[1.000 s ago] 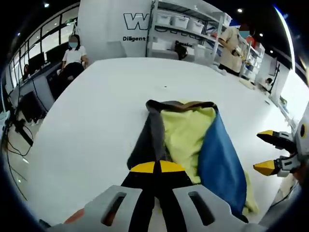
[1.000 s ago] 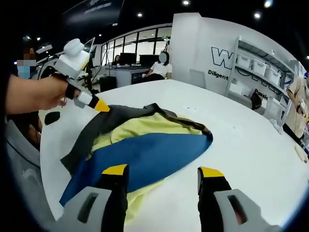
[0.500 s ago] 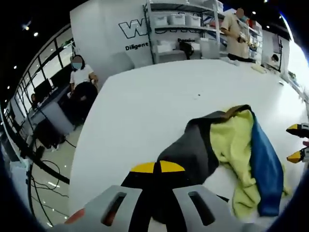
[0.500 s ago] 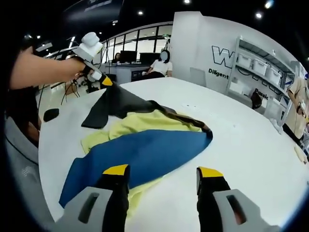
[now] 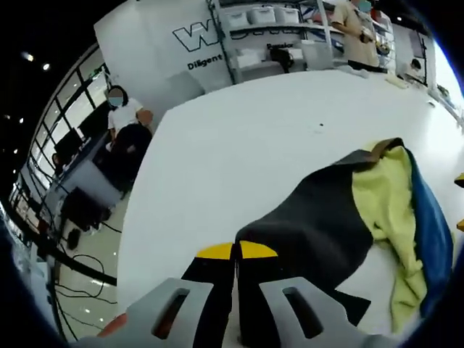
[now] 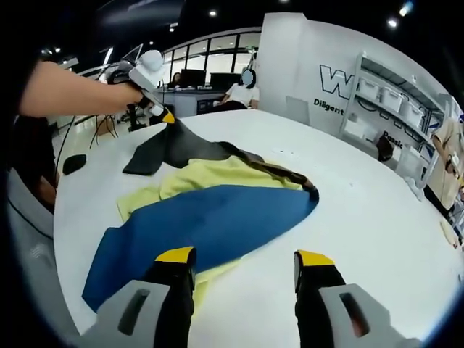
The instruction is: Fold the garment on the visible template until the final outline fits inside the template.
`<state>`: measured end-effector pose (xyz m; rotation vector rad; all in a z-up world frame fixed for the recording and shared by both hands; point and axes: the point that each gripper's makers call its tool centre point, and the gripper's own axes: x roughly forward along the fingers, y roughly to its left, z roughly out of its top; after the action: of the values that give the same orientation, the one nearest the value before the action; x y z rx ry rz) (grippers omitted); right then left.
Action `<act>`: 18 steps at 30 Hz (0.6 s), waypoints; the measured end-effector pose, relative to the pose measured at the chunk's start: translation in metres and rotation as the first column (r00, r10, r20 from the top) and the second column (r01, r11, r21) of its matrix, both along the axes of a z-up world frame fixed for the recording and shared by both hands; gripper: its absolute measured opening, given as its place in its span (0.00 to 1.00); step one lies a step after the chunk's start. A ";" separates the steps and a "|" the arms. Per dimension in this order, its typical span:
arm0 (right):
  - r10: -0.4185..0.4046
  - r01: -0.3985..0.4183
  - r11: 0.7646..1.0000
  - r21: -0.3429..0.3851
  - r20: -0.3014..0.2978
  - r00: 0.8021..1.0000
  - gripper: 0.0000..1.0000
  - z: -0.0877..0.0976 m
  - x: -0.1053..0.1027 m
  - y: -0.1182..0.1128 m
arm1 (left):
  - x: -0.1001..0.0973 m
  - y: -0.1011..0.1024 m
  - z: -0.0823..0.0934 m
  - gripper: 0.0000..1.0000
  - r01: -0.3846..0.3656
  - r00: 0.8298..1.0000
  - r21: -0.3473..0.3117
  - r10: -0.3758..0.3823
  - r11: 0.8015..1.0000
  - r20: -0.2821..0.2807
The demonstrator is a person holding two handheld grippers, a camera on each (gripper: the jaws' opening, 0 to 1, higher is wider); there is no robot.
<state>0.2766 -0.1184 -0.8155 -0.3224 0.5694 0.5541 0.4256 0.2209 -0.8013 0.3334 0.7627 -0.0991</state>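
A garment of dark grey, yellow and blue panels (image 6: pixel 217 210) lies crumpled on the white table (image 6: pixel 377 210). My left gripper (image 5: pixel 235 251) is shut on its dark grey part (image 5: pixel 319 225), which stretches away from the jaws toward the yellow (image 5: pixel 388 196) and blue (image 5: pixel 433 232) cloth at the right. In the right gripper view that left gripper (image 6: pixel 165 114) holds the grey flap lifted at the far left, in a person's hand. My right gripper (image 6: pixel 245 255) stands open just above the blue panel's near edge, gripping nothing.
The table's left edge (image 5: pixel 138 210) drops to a floor with cables. A seated person (image 5: pixel 125 119) is beyond the far corner. Shelving with bins (image 6: pixel 395 101) and a standing person (image 5: pixel 357 32) are at the back. Bare white table (image 5: pixel 275 123) spreads behind the garment.
My left gripper has pulled the dark grey part outward to the left, away from the yellow and blue cloth, spreading it. The right gripper has stayed open in much the same place.
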 end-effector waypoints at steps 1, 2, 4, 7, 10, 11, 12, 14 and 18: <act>0.000 0.000 1.000 -0.001 0.000 1.000 0.53 0.000 0.000 0.000 | 0.002 0.001 -0.003 0.00 -0.003 1.000 -0.006 0.003 1.000 -0.008; -0.001 0.001 1.000 -0.002 0.000 1.000 0.53 -0.001 0.001 -0.001 | 0.003 0.005 -0.007 0.00 -0.013 1.000 -0.001 0.013 1.000 -0.027; -0.004 0.004 1.000 -0.003 0.001 1.000 0.53 -0.001 0.001 -0.002 | 0.004 0.009 -0.012 0.00 -0.019 0.999 0.011 0.019 1.000 -0.038; -0.007 0.007 1.000 -0.004 0.003 1.000 0.53 -0.001 0.002 -0.003 | 0.003 0.016 -0.023 0.00 -0.030 0.997 0.040 0.033 0.999 -0.074; -0.009 0.009 1.000 -0.005 0.002 1.000 0.53 -0.001 0.003 -0.004 | 0.002 0.017 -0.032 0.00 -0.023 0.995 0.059 0.029 0.998 -0.097; -0.010 0.010 1.000 -0.006 0.001 1.000 0.53 -0.002 0.003 -0.004 | 0.001 0.019 -0.035 0.00 -0.023 0.994 0.065 0.030 0.998 -0.104; -0.010 0.010 1.000 -0.006 0.000 1.000 0.53 -0.002 0.003 -0.005 | 0.001 0.019 -0.037 0.00 -0.026 0.994 0.068 0.033 0.997 -0.107; -0.011 0.011 1.000 -0.007 0.000 1.000 0.53 -0.002 0.003 -0.006 | 0.001 0.023 -0.044 0.00 -0.032 0.992 0.071 0.040 0.997 -0.117; -0.019 0.019 1.000 -0.007 0.000 1.000 0.53 -0.002 0.003 -0.010 | -0.001 0.026 -0.052 0.00 -0.038 0.990 0.083 0.049 0.996 -0.130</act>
<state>0.2797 -0.1280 -0.8179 -0.3232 0.5745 0.5338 0.4248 0.2465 -0.8537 0.3896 0.9062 -0.0493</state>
